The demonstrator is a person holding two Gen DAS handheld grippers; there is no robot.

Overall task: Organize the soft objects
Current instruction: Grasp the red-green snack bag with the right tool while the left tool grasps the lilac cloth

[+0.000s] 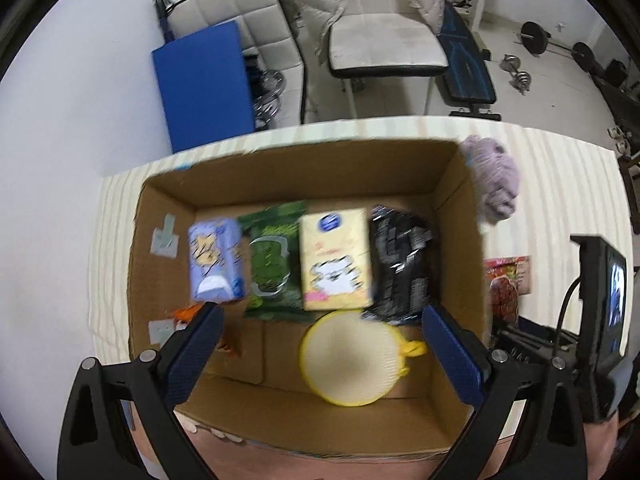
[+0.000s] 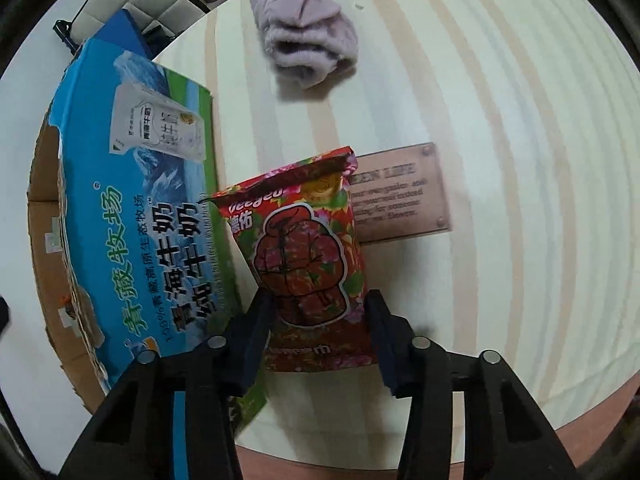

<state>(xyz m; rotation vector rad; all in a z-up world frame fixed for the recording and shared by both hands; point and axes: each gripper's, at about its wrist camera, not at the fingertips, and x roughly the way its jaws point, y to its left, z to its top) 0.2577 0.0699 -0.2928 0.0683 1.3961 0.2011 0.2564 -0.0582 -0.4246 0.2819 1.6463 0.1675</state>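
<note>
**Red packet between the right fingers, left gripper wide over the box**

In the right wrist view, the right gripper [image 2: 318, 322] has its fingers [image 2: 256, 330] narrowed on the lower half of a red floral packet [image 2: 308, 256], one finger pressing each side. The packet sits at centre frame on the striped tabletop [image 2: 520, 160], just beside the blue printed wall of the cardboard box [image 2: 136, 208]. A folded purple fuzzy cloth [image 2: 306, 30] lies at upper centre, well apart.

In the left wrist view, the left gripper [image 1: 320, 340] hangs spread wide and empty above the box [image 1: 304, 164]. Between its fingers [image 1: 450, 354], low in the frame, lies a round yellow pad [image 1: 348, 356]. Beyond it stand a blue tissue pack [image 1: 216, 264], green packet [image 1: 274, 264], yellow tissue pack [image 1: 336, 258] and black packet [image 1: 402, 264].
</note>
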